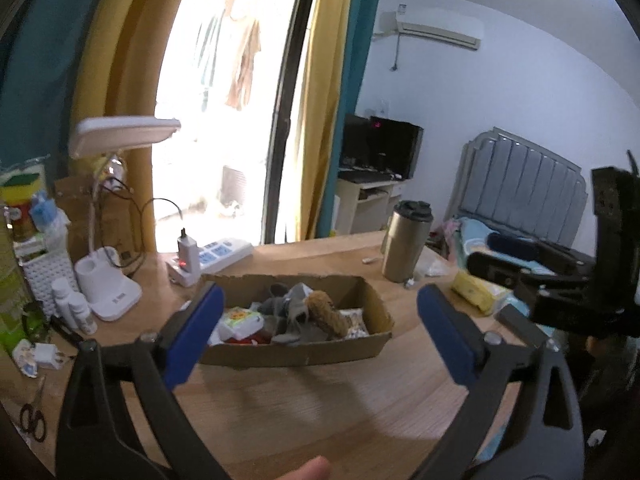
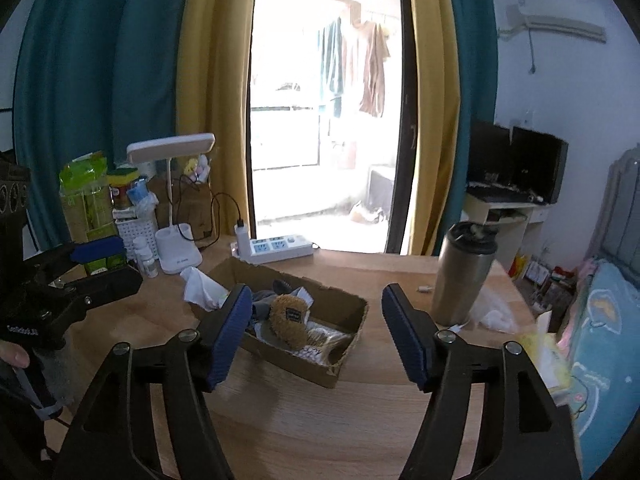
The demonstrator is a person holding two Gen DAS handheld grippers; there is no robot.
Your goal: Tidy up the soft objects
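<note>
While the left wrist view looks across the wooden bench point(image 1: 320, 408), the left gripper point(image 1: 320, 336) hovers with its blue-padded fingers point(image 1: 196, 332) spread wide and nothing between them; past them, near the middle of the bench, sits a shallow cardboard box point(image 1: 296, 350) holding the soft objects: a brown plush toy point(image 1: 326, 312), grey fabric pieces point(image 1: 288, 304) and a white packet point(image 1: 240, 320); a metal tumbler point(image 1: 406, 242) stands toward the far right corner, a white power strip point(image 1: 216, 256) lies at the far edge, a desk lamp point(image 1: 108, 280) stands toward the far left, and scissors point(image 1: 32, 416) lie at the near left edge; the right gripper point(image 1: 520, 268) shows at the right, its state hard to tell here. In the right wrist view, the right gripper point(image 2: 316, 336) is likewise wide open and empty above the bench point(image 2: 320, 420); the box point(image 2: 340, 364) lies just beyond its fingers, the plush toy point(image 2: 290, 320) inside it; crumpled white tissue point(image 2: 202, 288) rests beside the box's left end; the tumbler point(image 2: 464, 272) stands to the right.
</note>
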